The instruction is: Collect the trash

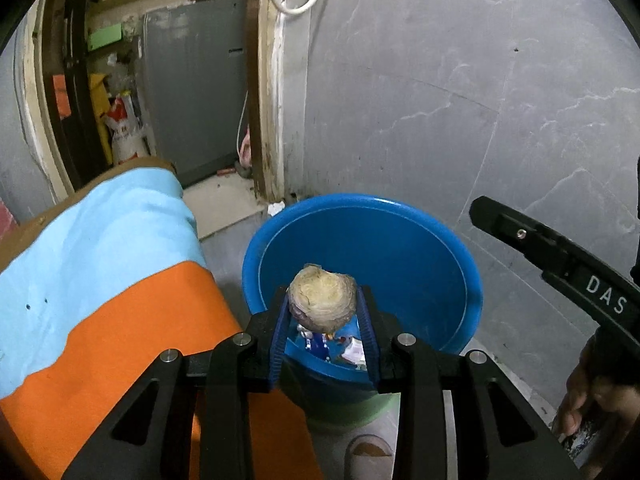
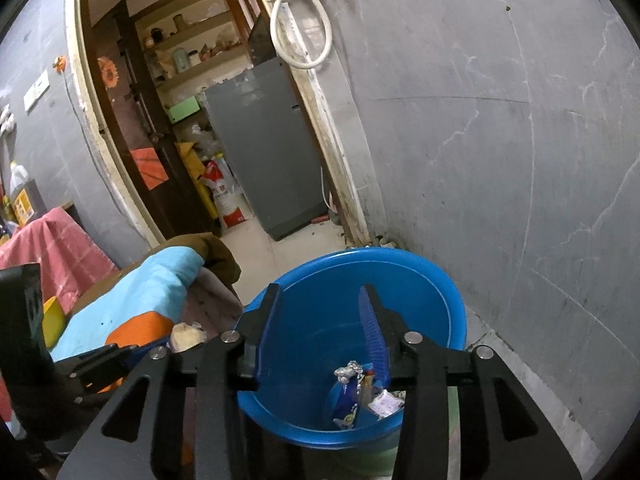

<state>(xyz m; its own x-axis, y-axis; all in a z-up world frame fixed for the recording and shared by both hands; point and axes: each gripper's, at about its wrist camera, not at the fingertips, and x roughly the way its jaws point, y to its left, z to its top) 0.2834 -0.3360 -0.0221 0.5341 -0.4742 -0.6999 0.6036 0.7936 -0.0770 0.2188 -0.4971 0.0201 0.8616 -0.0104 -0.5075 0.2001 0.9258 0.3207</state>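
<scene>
Writing: white letters "DAS" on the right gripper (image 1: 520, 236) arm, seen from the left wrist
Left gripper (image 1: 324, 312): one, clenched on a crumpled pale paper ball (image 1: 323, 300), held over the blue bucket (image 1: 400, 240)
Right gripper: one, jaws apart with nothing between them, above the bucket mouth
Bucket contents: blue snack wrapper (image 2: 348, 400), one foil scrap (image 2: 348, 371), one white paper scrap (image 2: 385, 403)
Bucket count: one, beside the grey wall (image 1: 480, 80)
Cloth: blue and orange cloth (image 1: 100, 280), left of the bucket

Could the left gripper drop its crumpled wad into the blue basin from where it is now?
Probably yes. The left gripper holds the crumpled wad over the blue basin, whose open mouth has nothing across it; wrappers lie at the bottom.
</scene>
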